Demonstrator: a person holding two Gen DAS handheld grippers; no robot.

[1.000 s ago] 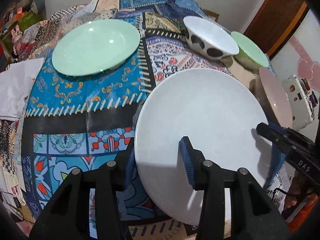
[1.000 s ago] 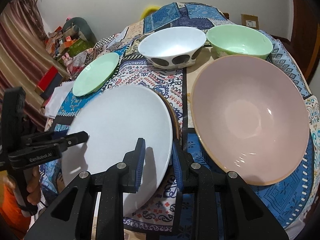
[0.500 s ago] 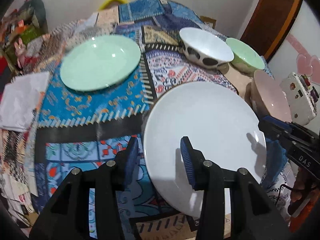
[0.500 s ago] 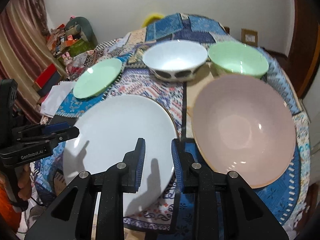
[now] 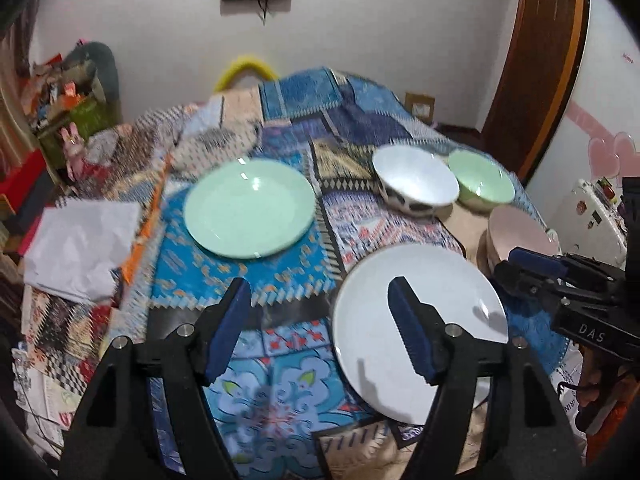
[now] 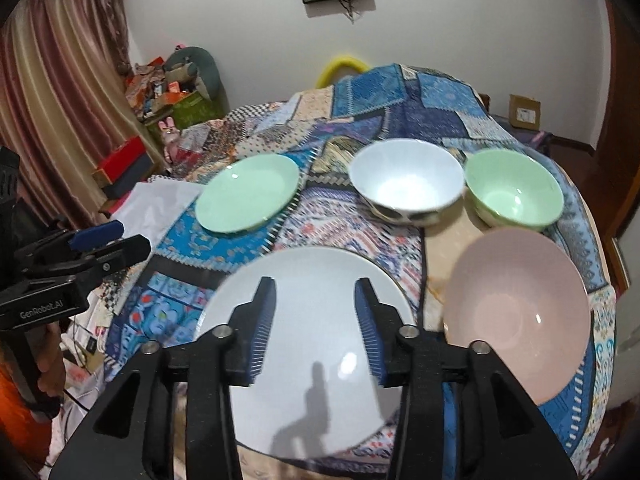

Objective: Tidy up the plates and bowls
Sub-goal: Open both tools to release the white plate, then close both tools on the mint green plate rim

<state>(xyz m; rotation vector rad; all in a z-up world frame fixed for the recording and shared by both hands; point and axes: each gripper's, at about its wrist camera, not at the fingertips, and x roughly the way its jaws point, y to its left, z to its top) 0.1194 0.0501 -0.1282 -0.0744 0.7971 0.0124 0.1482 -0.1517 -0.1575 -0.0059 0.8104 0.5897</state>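
Both tools, left tool [image 5: 318, 324] and right tool [image 6: 316, 320], have just been opening, empty above the white plate [image 6: 320, 360].

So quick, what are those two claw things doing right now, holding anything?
Left gripper: open, jaws just widened, holding nothing.
Right gripper: open, jaws just widened, empty above the white plate.

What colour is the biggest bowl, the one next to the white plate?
Pale pink, plain inside. The big bowl shows best in the right wrist view.
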